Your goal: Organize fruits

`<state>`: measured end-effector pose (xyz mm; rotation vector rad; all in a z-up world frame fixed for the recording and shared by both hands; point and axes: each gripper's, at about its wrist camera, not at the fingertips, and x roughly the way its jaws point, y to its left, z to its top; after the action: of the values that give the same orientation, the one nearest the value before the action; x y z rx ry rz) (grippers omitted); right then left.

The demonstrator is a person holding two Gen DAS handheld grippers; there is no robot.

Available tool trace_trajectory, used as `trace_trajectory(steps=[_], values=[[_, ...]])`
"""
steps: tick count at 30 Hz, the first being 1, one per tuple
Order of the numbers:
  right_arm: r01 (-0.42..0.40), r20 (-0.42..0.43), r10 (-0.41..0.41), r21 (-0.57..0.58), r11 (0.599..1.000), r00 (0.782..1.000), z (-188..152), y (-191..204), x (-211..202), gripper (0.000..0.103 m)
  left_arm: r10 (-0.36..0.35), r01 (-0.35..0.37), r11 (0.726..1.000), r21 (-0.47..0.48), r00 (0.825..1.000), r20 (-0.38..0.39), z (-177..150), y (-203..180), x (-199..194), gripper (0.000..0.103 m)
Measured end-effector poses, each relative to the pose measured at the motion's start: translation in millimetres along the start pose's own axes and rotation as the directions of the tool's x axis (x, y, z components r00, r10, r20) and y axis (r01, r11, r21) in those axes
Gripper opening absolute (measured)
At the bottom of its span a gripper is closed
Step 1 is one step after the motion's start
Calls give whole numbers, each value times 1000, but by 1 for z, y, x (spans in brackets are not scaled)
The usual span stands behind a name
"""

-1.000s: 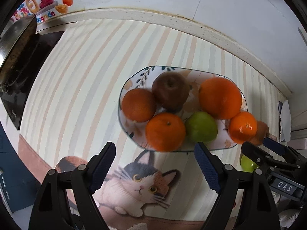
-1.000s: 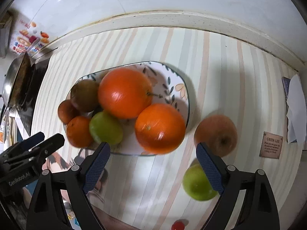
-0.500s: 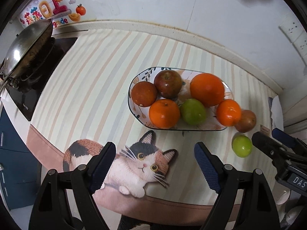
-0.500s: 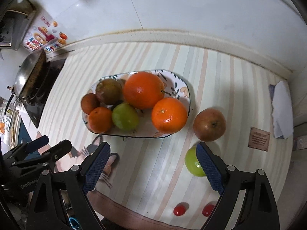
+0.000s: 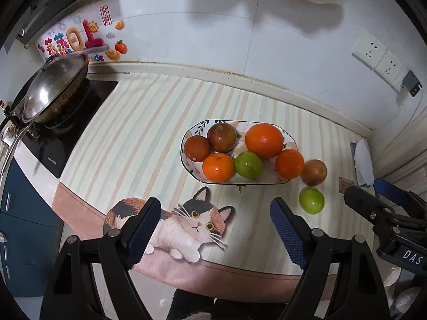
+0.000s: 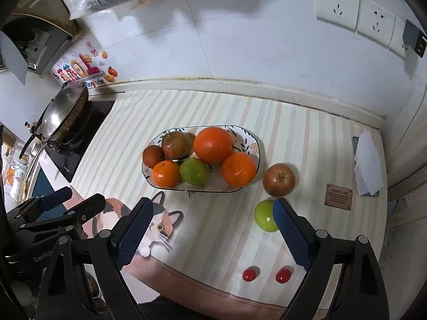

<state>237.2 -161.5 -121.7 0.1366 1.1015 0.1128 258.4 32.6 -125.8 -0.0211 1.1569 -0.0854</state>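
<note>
White letters "DAS" stand on the right gripper's body (image 5: 412,256), at the right edge of the left wrist view. The wall sticker (image 5: 80,41) at far left, above the wok, carries colourful Chinese characters and a small red vertical tag, too small to read surely; below it only the letters "de" show. The brown plaque (image 6: 338,196) on the mat at right bears print too fine to read.

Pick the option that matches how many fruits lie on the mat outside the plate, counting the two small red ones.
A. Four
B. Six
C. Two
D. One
A: outside the plate lie a reddish apple, a green fruit nearer the camera, and two small red fruits by the mat's front edge; the other six sit in the plate.
</note>
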Motion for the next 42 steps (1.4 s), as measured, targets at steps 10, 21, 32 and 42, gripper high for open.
trace_trajectory(steps=[10,21,32,42], values=[[-27,41,28,-17,999,999,-9,13,-43,93,-18,18,1000,-8,1000,25,-9,2,-33,84],[-61,26,60,42,997,998,-12,9,-39,93,-27,27,1000,-9,1000,-1,-9,-1,-23,84],[-9,-59,27,300,954,998,-9,-99,61,93,71,-63,994,93,994,-85,-2,-54,77,85],[-9,-173,90,422,907,981,5,-154,183,85,149,-125,976,177,980,-129,8,-111,155,85]])
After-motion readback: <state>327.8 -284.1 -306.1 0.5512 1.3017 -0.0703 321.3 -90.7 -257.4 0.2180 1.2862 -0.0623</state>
